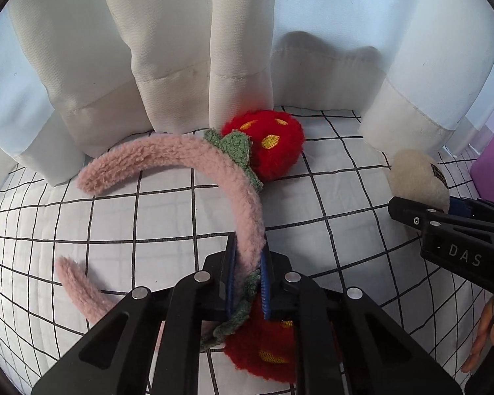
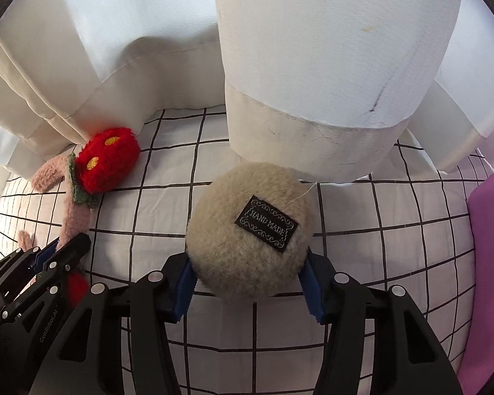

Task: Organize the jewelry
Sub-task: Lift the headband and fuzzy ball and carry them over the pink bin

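The left gripper [image 1: 248, 283] is clamped tight on the pink headband [image 1: 187, 161], near the checked cloth's [image 1: 115, 217] back edge by the curtain [image 1: 168, 49]. The right gripper [image 2: 247, 283] pinches the beige puff [image 2: 250, 230] mid-cloth. Both are soft and springy — either could slip or swing on lifting, the headband's strawberry [image 1: 273, 148] catching the curtain hem.

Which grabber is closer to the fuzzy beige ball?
Right. The right gripper has the beige ball squeezed between its blue pads. The left gripper is off to the side, clamped on the pink headband.
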### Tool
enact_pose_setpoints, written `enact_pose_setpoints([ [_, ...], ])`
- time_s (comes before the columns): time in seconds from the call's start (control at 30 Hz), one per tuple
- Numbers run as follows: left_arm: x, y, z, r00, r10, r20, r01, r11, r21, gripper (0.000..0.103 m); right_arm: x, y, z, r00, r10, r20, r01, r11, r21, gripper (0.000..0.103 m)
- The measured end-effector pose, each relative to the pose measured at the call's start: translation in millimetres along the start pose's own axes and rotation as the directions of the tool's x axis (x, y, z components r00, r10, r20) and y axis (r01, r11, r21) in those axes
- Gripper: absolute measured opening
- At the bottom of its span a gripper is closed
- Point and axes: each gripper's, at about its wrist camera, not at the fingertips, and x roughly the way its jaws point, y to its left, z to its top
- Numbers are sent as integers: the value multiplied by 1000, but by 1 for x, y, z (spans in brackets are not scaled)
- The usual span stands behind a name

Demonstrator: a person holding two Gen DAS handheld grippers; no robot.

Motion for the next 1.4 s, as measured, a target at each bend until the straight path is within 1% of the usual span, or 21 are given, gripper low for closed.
enact_pose_setpoints([
  [0.13,-18,8,-14,1000,-10,8,10,1000,-17,11,-21,-4,-12,999,32,26,-32,999,4,53],
  [0.33,-56,14,-41,999,-24,27,24,1000,-7,11,-60,-6,-34,995,73,69,-74,997,9,53],
  [0.5,-88,8,-52,999,-21,34,22,1000,-10,11,-92,-10,-44,990,101,101,-102,995,5,53],
  [0.53,-93,6,-50,999,-18,38,18,1000,-8,11,-99,-10,-47,988,105,110,-107,994,4,53],
  [0.57,-100,6,-52,999,-16,42,16,1000,-5,11,-101,-14,-39,987,113,118,-114,994,1,53],
  [0.7,-124,0,-50,997,-9,81,8,1000,10,11,-131,-20,-38,976,140,166,-141,990,-5,53],
  [0.77,-136,-1,-47,994,-10,106,8,1000,17,11,-157,-25,-44,970,147,196,-148,989,-13,53],
  [0.87,-158,-7,-40,989,-18,148,15,1000,22,11,-183,-32,-49,960,152,234,-151,988,-25,53],
  [1.07,-197,-38,-17,971,-51,233,35,997,72,11,-233,-64,-59,940,149,306,-153,988,-11,53],
  [1.23,-215,-77,1,956,-89,280,54,990,129,11,-273,-100,-68,917,104,384,-122,992,23,53],
  [1.4,-227,-130,14,939,-162,302,101,973,208,11,-313,-153,-84,893,28,450,-80,992,98,53],
])
